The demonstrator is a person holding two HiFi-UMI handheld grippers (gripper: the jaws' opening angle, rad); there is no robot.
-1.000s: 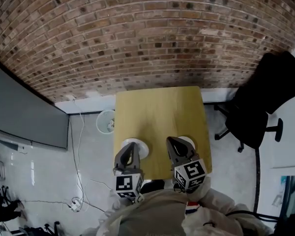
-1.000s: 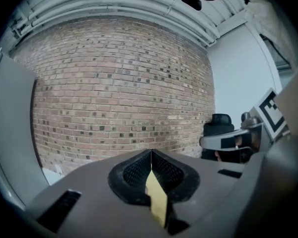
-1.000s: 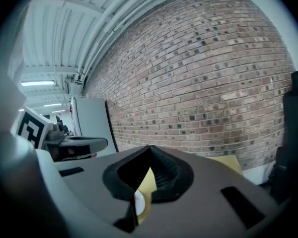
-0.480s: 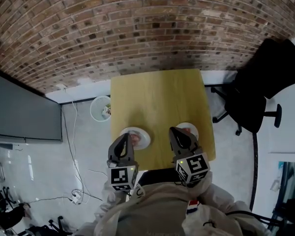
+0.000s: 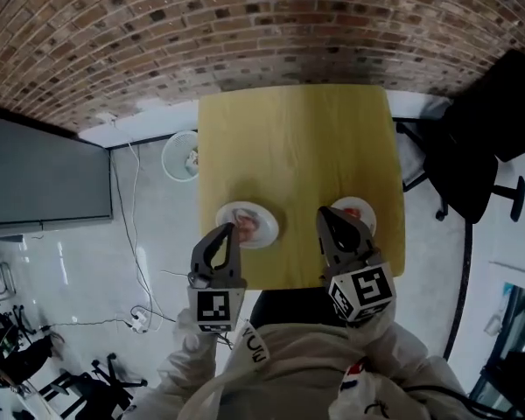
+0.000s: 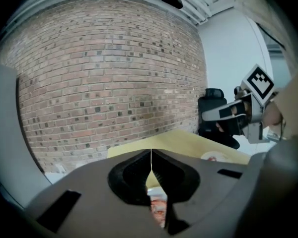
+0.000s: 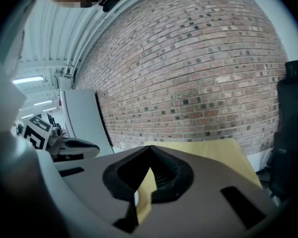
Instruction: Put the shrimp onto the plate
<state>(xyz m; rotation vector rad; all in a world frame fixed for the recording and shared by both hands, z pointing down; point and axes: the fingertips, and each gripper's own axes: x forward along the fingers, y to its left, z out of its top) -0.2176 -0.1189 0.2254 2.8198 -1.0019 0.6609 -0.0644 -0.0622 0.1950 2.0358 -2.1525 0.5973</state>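
The shrimp [image 5: 248, 226] lay pink on the near-left plate [image 5: 269, 232] of the yellow table [image 5: 289, 138], just beyond the tip of your left gripper [image 5: 231, 231]. That gripper's jaws were pressed together with nothing between them. Your right gripper [image 5: 326, 214] was likewise closed and empty, its tip at the edge of a second plate [image 5: 365, 212] carrying a small red item [image 5: 352, 213]. A brick wall [image 5: 245, 24] stood behind the table.

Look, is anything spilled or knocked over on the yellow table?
No, nothing stands out. The left plate and the right plate both sit flat on the table, near the person's edge. The pink food is on the left plate and a red bit is on the right one. Nothing lies spilled on the wood.
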